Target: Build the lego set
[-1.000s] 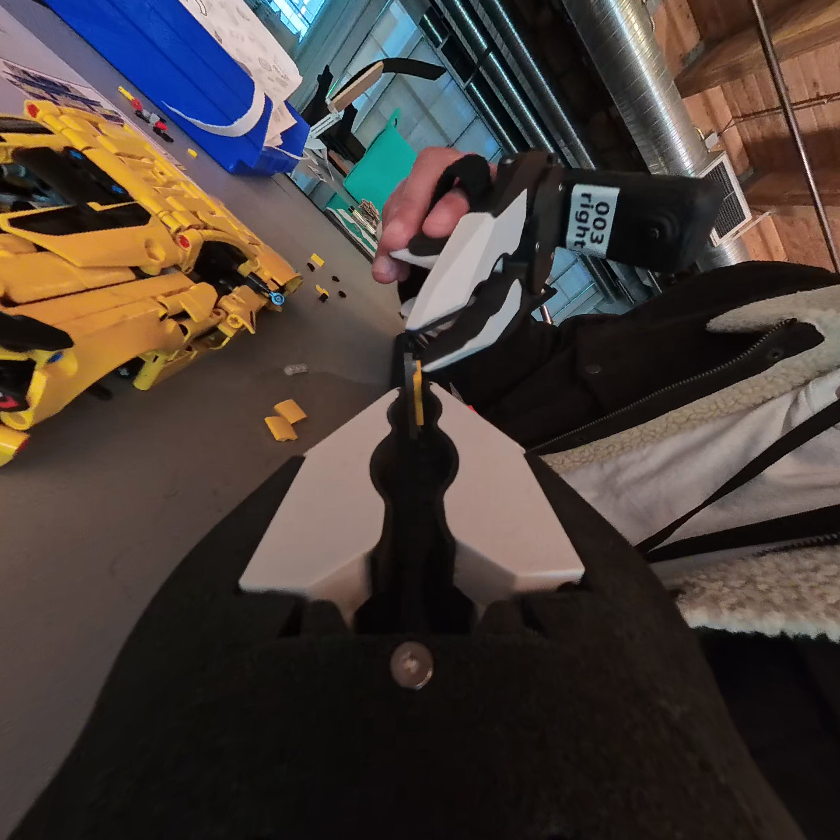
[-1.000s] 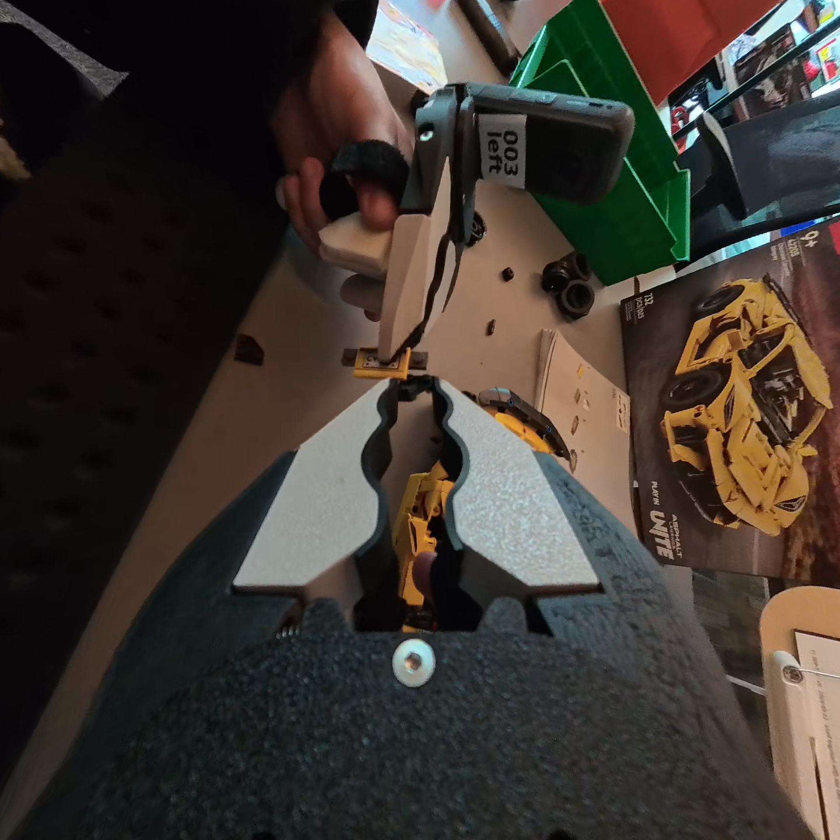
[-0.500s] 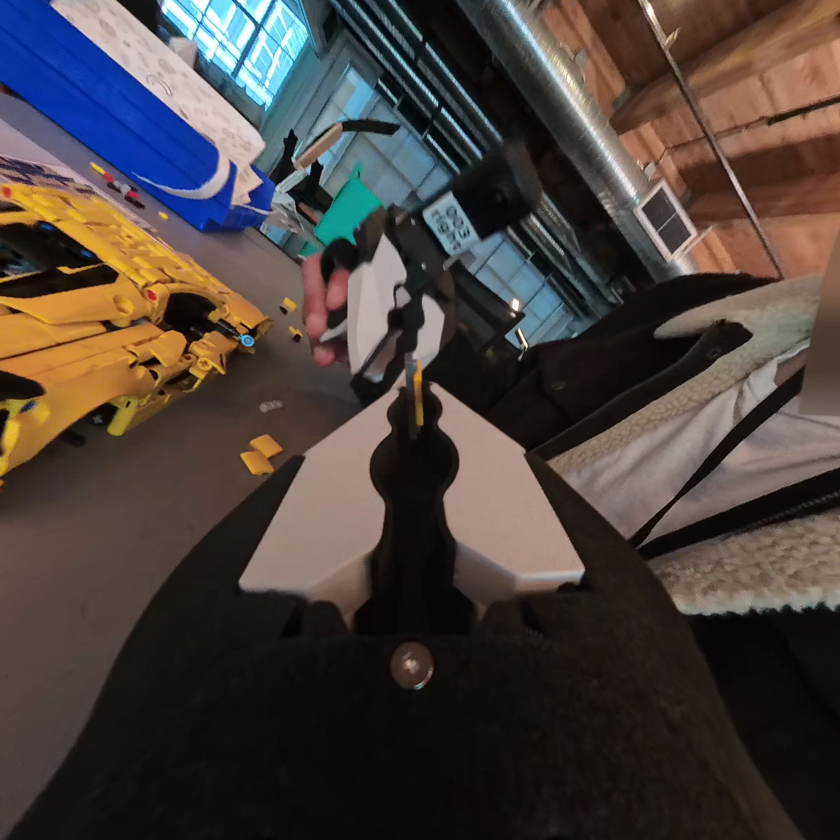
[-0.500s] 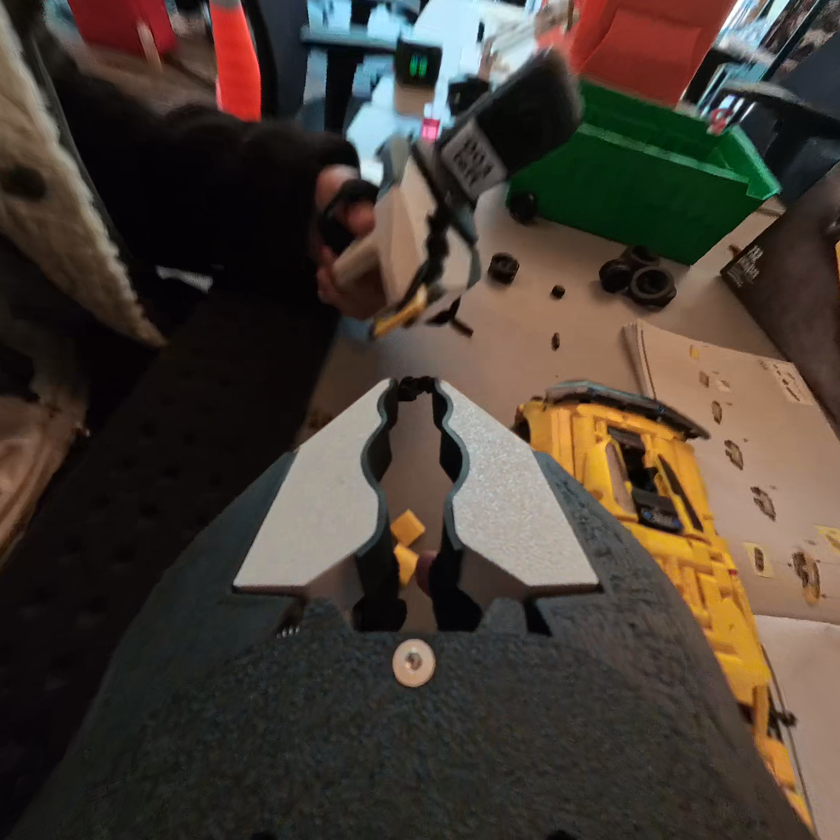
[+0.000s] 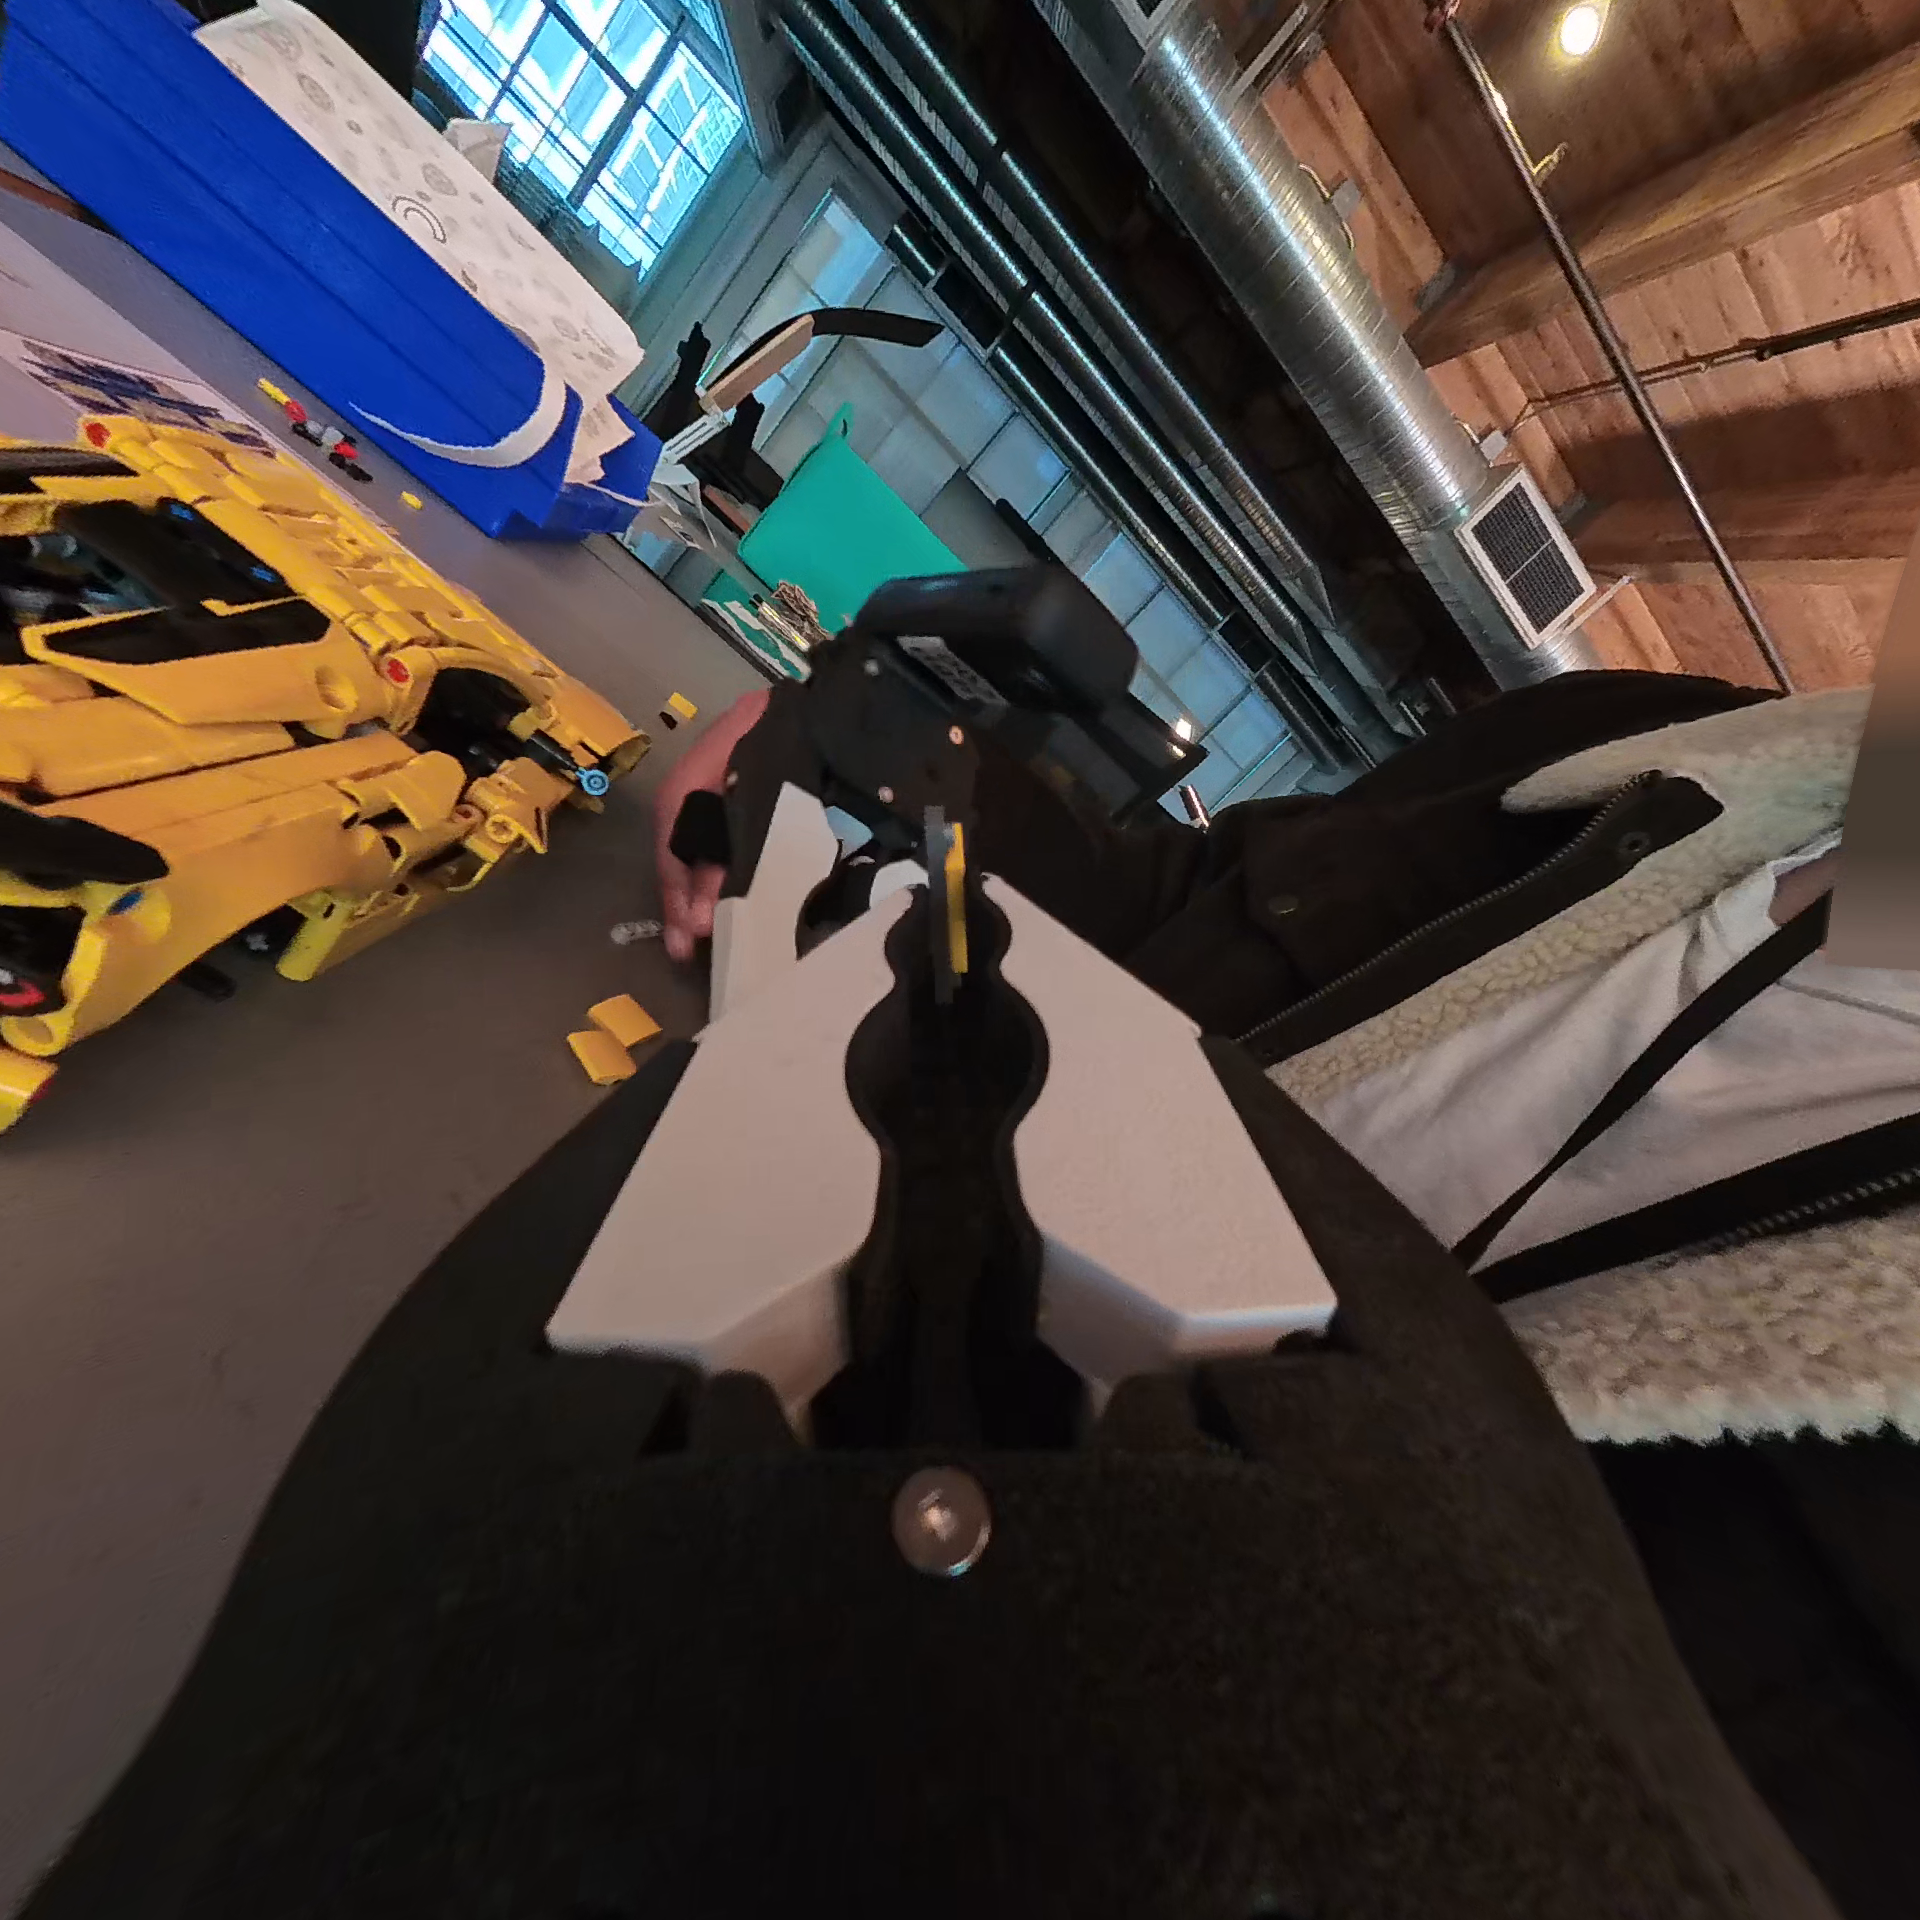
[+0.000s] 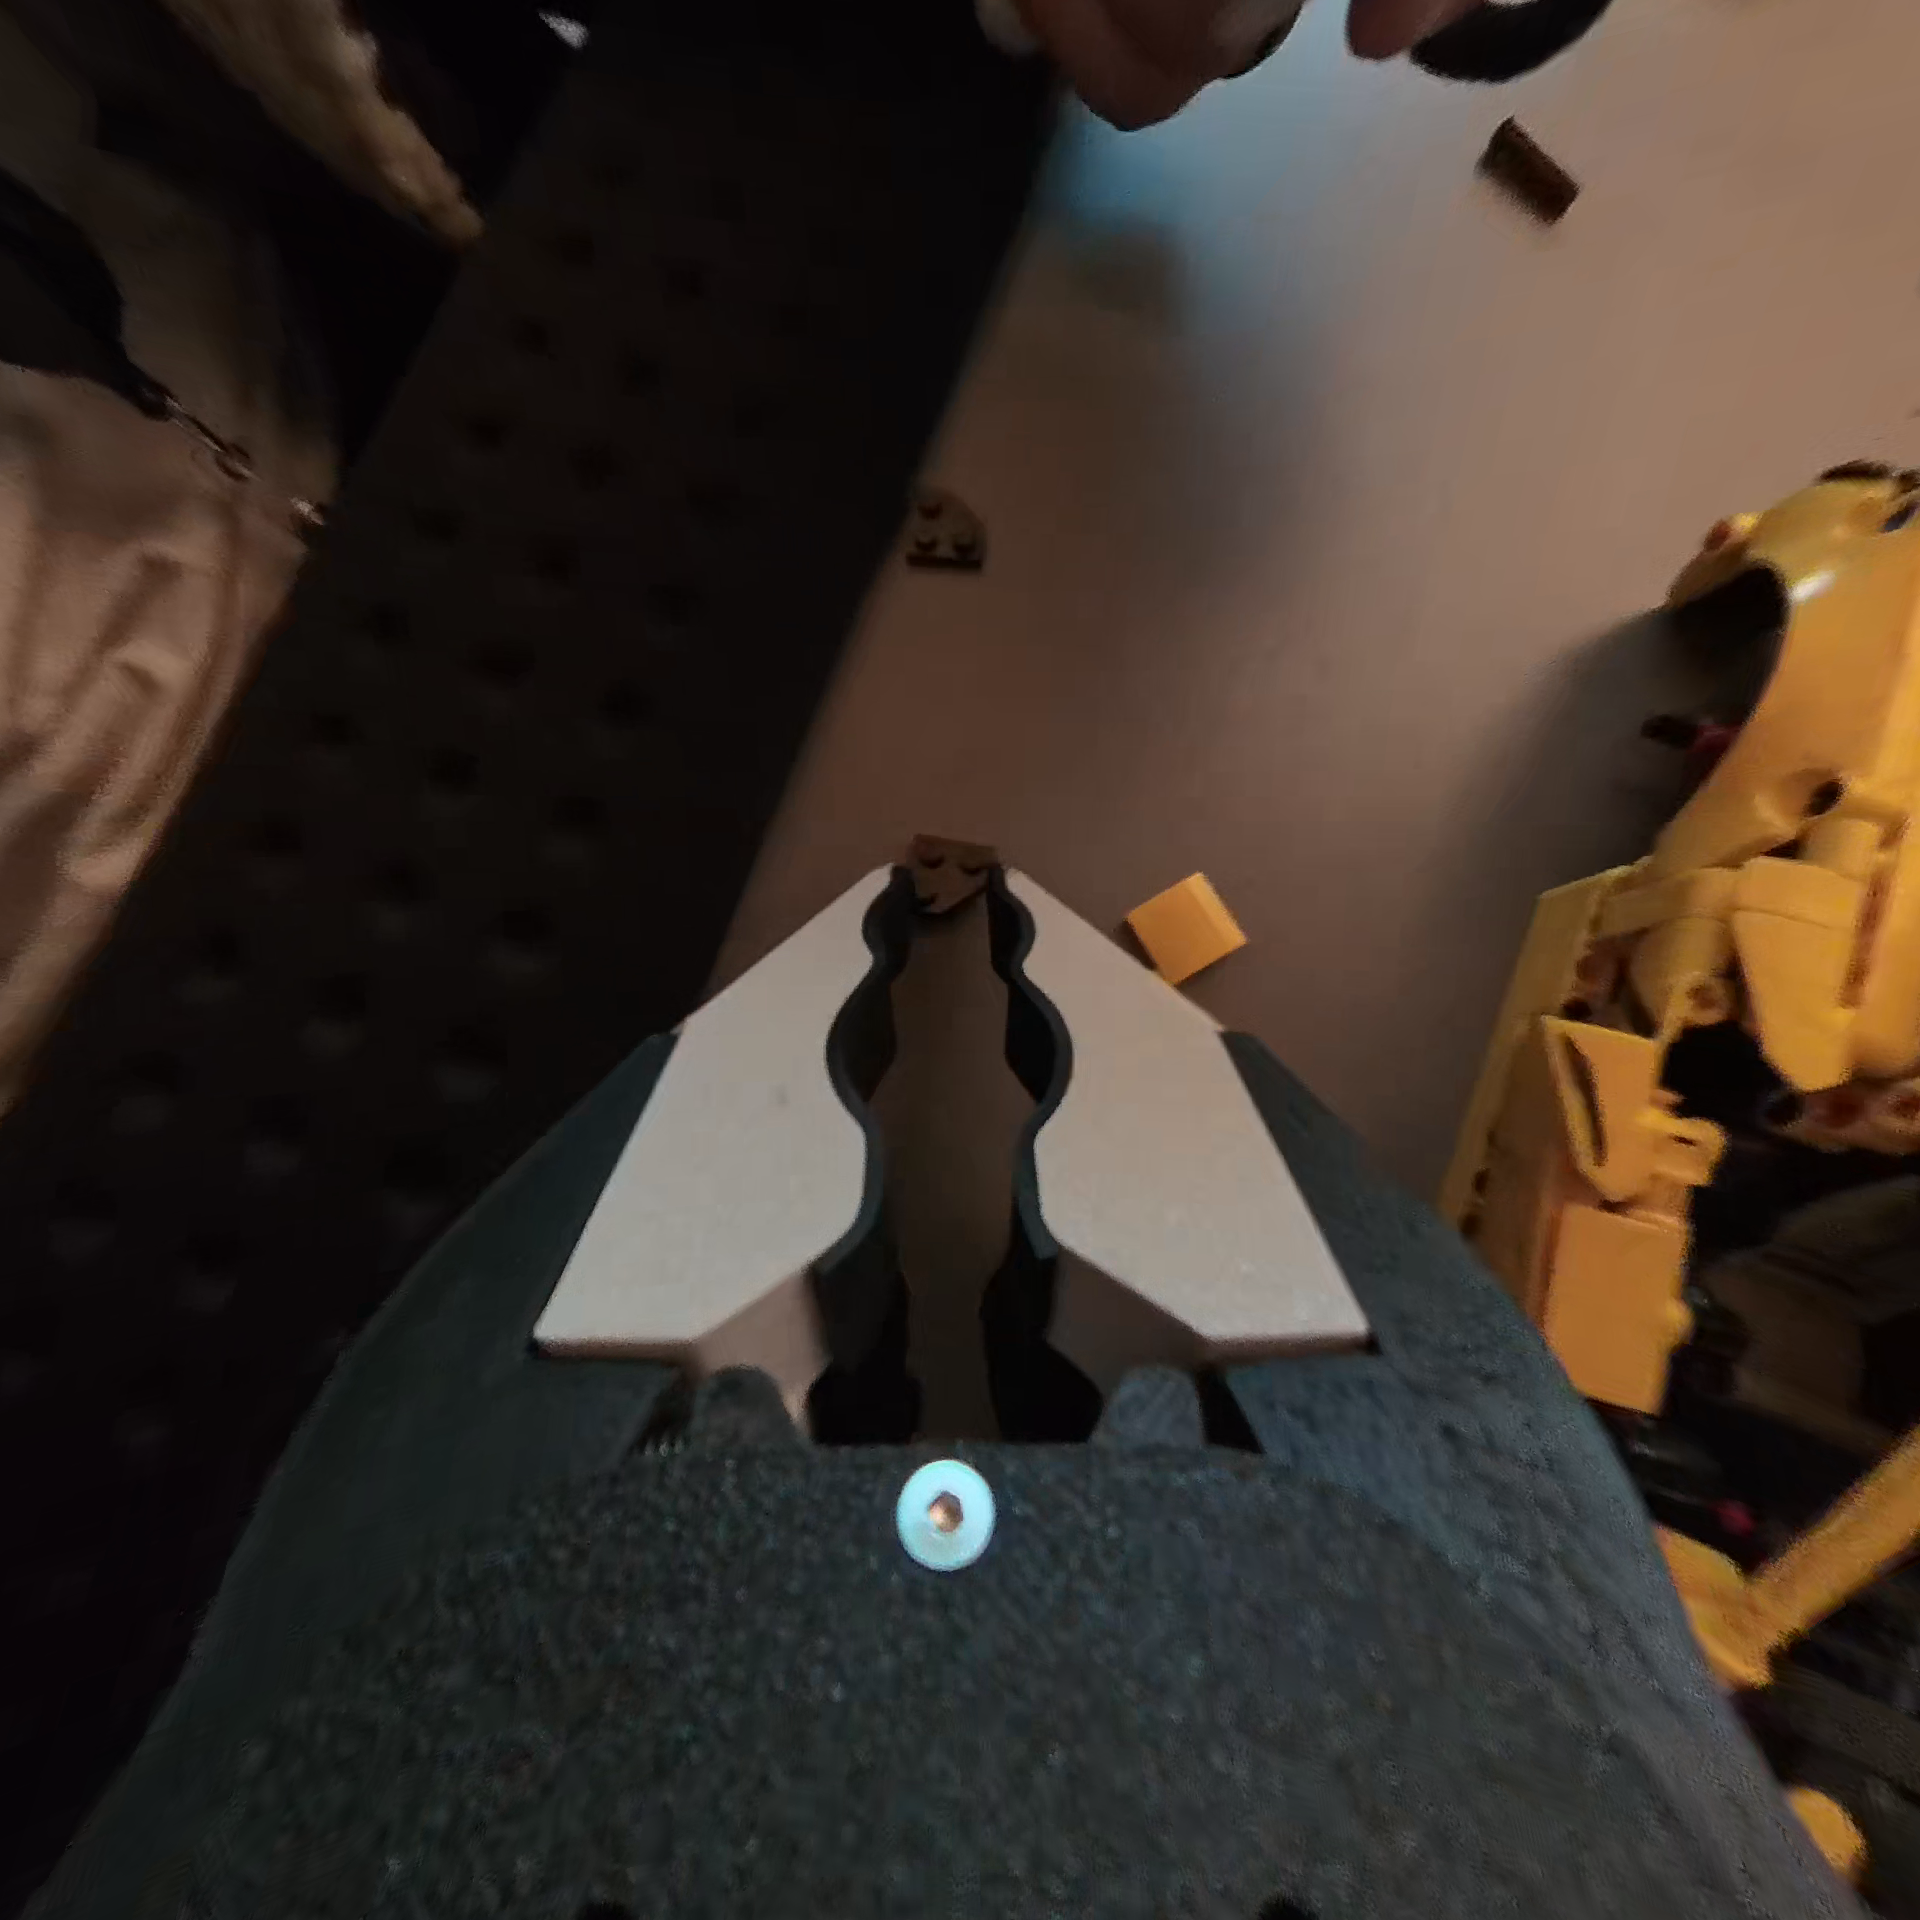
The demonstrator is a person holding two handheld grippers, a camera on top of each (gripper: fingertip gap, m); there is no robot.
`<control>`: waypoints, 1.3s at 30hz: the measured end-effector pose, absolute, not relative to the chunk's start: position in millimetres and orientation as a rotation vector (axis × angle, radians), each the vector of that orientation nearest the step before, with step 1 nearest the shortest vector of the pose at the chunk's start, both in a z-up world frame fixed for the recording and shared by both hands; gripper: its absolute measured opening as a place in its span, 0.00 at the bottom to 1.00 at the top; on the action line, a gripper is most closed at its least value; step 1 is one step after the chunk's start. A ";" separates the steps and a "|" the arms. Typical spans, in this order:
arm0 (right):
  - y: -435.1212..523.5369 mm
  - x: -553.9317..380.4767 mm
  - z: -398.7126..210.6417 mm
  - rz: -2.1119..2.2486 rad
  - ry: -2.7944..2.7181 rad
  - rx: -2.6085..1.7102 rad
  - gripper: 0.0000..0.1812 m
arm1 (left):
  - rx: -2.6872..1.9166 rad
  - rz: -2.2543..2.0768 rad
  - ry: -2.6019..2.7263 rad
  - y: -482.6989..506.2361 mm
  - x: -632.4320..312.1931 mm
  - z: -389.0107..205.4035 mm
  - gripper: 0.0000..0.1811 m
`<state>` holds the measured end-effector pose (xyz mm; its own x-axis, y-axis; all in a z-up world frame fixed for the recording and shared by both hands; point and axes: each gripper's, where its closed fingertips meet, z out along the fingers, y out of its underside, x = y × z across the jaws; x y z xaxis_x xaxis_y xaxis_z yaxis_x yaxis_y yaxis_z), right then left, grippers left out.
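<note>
Since a second ago, the right gripper point(image 6: 943, 883) has dropped to the table point(image 6: 1299, 520), parted jaws straddling a dark plate point(image 6: 948, 868). Left gripper point(image 5: 940, 914) clamps a yellow-and-dark piece point(image 5: 951, 904). A skewed pinch could flick the plate toward the yellow car point(image 5: 239, 717).

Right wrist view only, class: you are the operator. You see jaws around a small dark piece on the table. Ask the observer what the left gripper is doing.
Observer: The left gripper is shut on a thin yellow-and-dark piece, clear of the table.
Operator: I see one loose yellow piece. Any more?
Observer: Two curved yellow pieces lie side by side near the yellow car.
Operator: What's beyond the car?
Observer: A blue bin.
</note>
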<state>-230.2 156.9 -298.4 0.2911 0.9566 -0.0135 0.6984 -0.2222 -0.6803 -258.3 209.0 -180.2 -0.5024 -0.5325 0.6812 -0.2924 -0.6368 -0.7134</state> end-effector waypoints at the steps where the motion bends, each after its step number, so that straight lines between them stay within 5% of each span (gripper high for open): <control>1: 160.3 -229.9 -297.4 0.500 -1.504 -1.960 0.08 | -1.475 -2.271 1.249 209.5 -258.3 -180.0 0.03; 11: 177.3 -182.0 -295.4 -0.678 -2.024 -1.533 0.00 | -1.485 -2.261 1.233 211.8 -257.8 -180.6 0.03; 18: 171.6 -183.7 -281.3 -0.127 -1.432 -1.872 0.00 | -1.489 -2.263 1.235 211.6 -257.4 -181.1 0.03; 22: 163.7 -198.8 -284.5 0.466 -1.148 -2.081 0.15 | -1.489 -2.264 1.236 211.3 -257.3 -181.2 0.03; 39: 165.8 -200.7 -292.1 0.316 -1.502 -1.889 0.10 | -1.489 -2.263 1.249 209.3 -257.1 -181.8 0.03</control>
<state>-200.7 165.8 -292.1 0.3003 0.9273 0.2236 0.7582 -0.0898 -0.6458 -257.1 209.3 -181.8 -0.4925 -0.5349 0.6865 -0.2958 -0.6390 -0.7101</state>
